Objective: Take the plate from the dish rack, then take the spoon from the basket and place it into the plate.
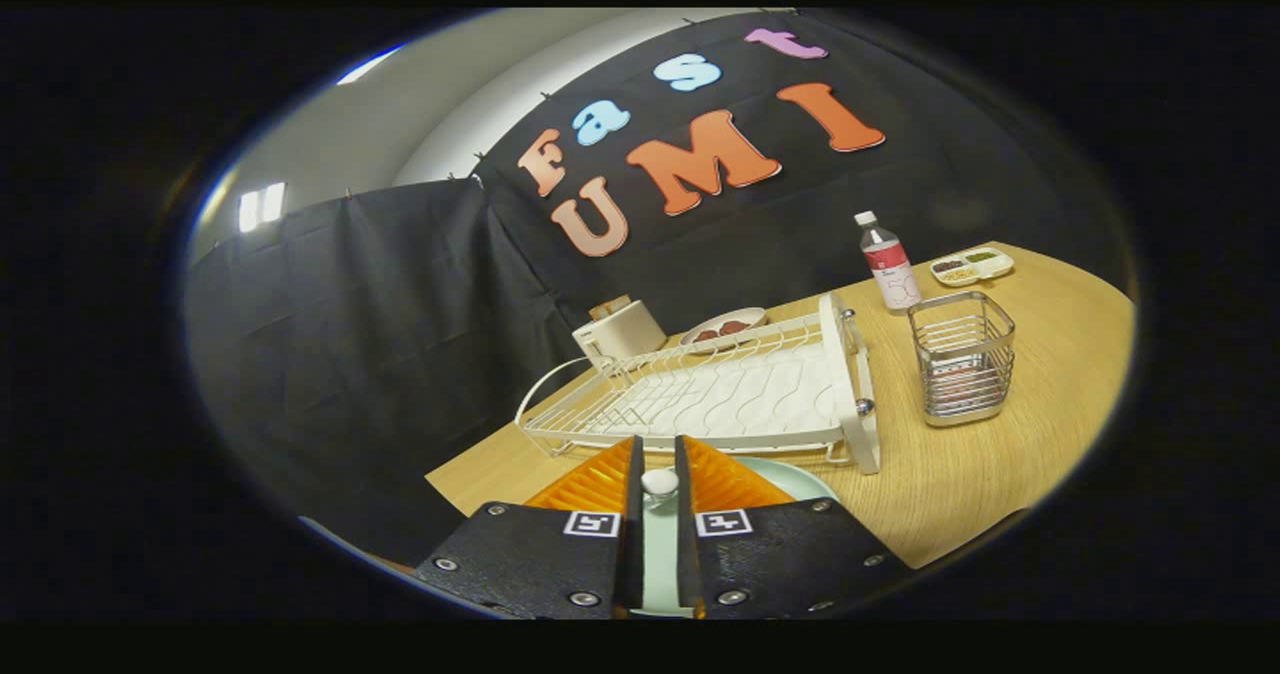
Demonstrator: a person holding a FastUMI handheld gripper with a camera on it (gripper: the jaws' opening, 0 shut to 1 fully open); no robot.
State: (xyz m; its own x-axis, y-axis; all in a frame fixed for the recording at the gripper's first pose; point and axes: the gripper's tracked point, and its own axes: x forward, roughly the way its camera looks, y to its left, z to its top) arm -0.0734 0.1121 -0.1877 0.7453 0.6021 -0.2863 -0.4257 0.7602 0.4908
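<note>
Tool (pixel 659 474) fingers close together and clamped on a white spoon handle (pixel 659 482) between them, pale green plate (pixel 790 476) on the worktop (pixel 960 484) directly under the fingers, empty dish rack (pixel 720 394) just beyond, wire basket (pixel 962 357) farther right.

Staged kitchen booth: black cloth wall (pixel 380 284), wooden table (pixel 1000 454), dish rack (pixel 720 394), toaster (pixel 618 334).
</note>
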